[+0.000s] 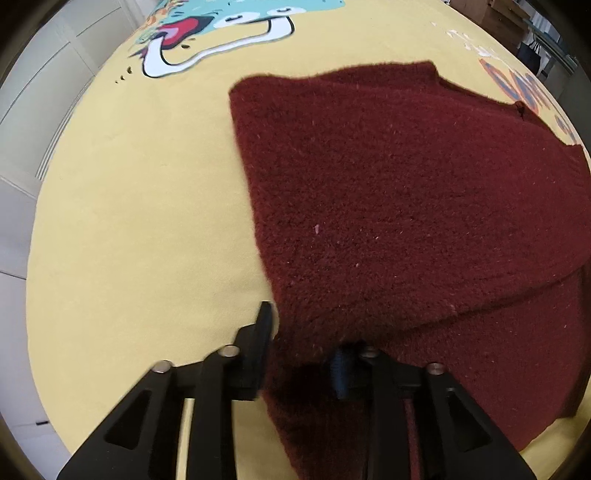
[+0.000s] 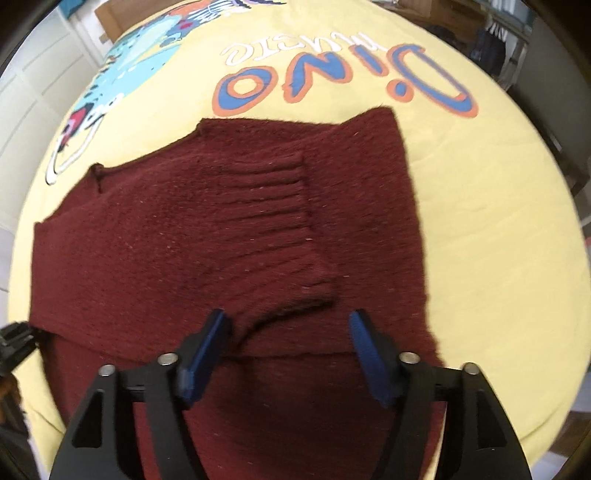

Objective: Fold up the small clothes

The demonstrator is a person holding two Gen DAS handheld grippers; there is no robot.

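A dark red knit sweater (image 1: pixel 388 206) lies partly folded on a yellow printed cloth (image 1: pixel 129 221). In the right wrist view the sweater (image 2: pixel 184 240) has a ribbed sleeve cuff (image 2: pixel 273 225) folded across its body. My left gripper (image 1: pixel 303 343) stands open at the sweater's near left edge, with the fabric lying between and over its fingers (image 1: pixel 264 332); its right finger is mostly hidden by the knit. My right gripper (image 2: pixel 290 332) is open and empty just above the near folded edge. The left gripper also shows at the left edge of the right wrist view (image 2: pixel 14 341).
The yellow cloth (image 2: pixel 498 221) carries a cartoon dinosaur print (image 1: pixel 221 33) and "Dino" lettering (image 2: pixel 343 81). White cabinet doors (image 1: pixel 44 74) stand to the left. Dark furniture and clutter (image 2: pixel 491 48) sit at the far right beyond the cloth.
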